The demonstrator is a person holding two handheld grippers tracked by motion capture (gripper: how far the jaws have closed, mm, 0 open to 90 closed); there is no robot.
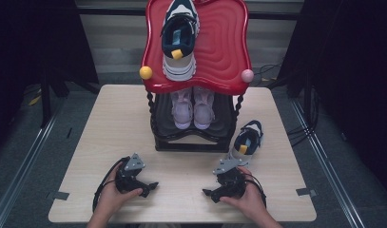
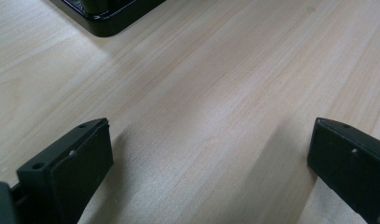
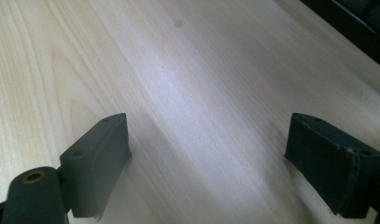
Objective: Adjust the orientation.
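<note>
Count: four shoes. One navy-and-white sneaker [image 1: 180, 35] lies on the red top tray [image 1: 224, 47] of the rack, toe cut off by the frame edge. A pink pair [image 1: 193, 107] sits side by side on the dark lower shelf [image 1: 191, 135], heels tucked under the tray and hidden. The second navy-and-white sneaker [image 1: 246, 138] stands on the table [image 1: 181, 161], just beside the rack's right front corner and just ahead of the right gripper [image 1: 211, 192]. Two balls on the tray's front corners: one yellow [image 1: 145, 72], one pink [image 1: 247, 75].

Two grippers, one per hand, both resting low on the near table, well apart. Left gripper [image 1: 150, 186] jaws spread wide, nothing between them; right gripper likewise released and empty.

The left gripper view gives bare wood grain between its jaws plus a black corner of the rack base [image 2: 106, 21] at top. The right gripper view shows a dark strip at upper right; can't tell what it is. High view alone carries the shoes.
</note>
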